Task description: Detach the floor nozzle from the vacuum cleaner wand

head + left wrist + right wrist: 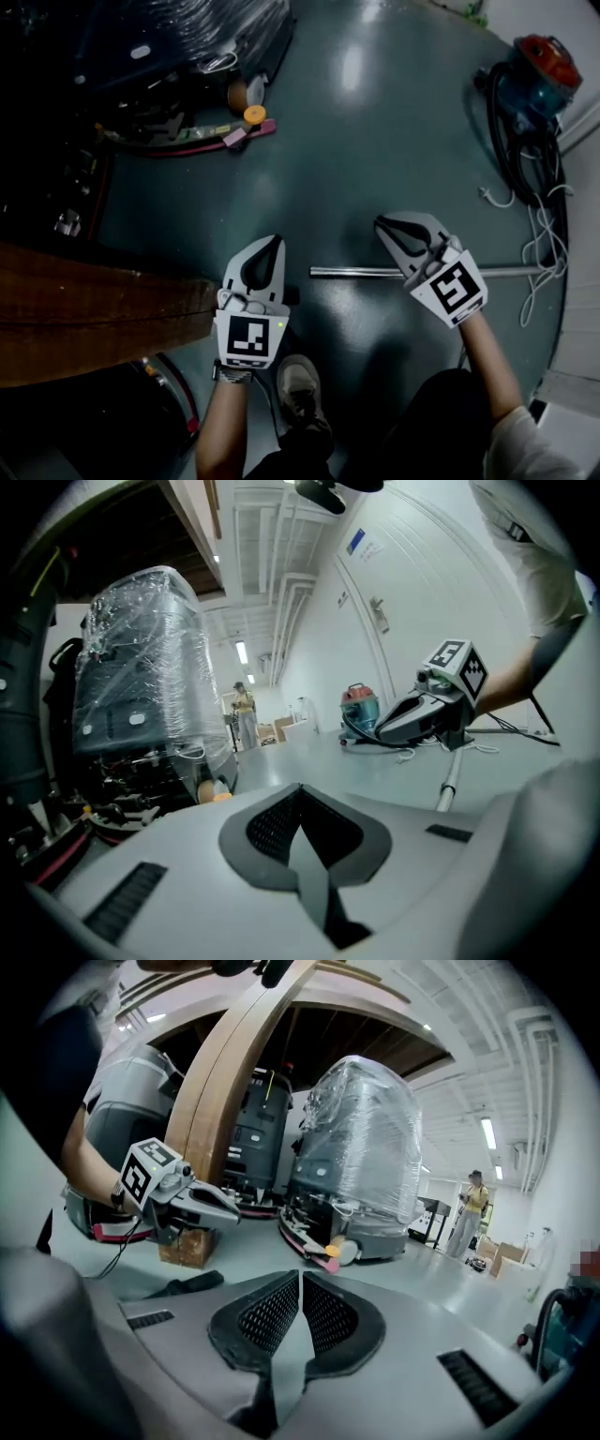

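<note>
The bare metal wand [366, 272] lies flat on the grey floor between my two grippers; it also shows in the left gripper view [448, 789]. A low black piece [183, 1284], which looks like the floor nozzle, rests on the floor apart from the wand. My left gripper [275, 241] [300, 787] hangs above the floor with its pads together and nothing between them. My right gripper [380, 223] [300, 1274] is held up above the wand, pads all but touching, empty. Each gripper faces the other.
The blue and red vacuum canister [530, 70] stands at the far right with its black hose [511, 141] and a white cable [539, 244]. A wooden beam [94, 314] crosses at the left. A plastic-wrapped machine [361, 1147] and a distant person [469, 1199] stand behind.
</note>
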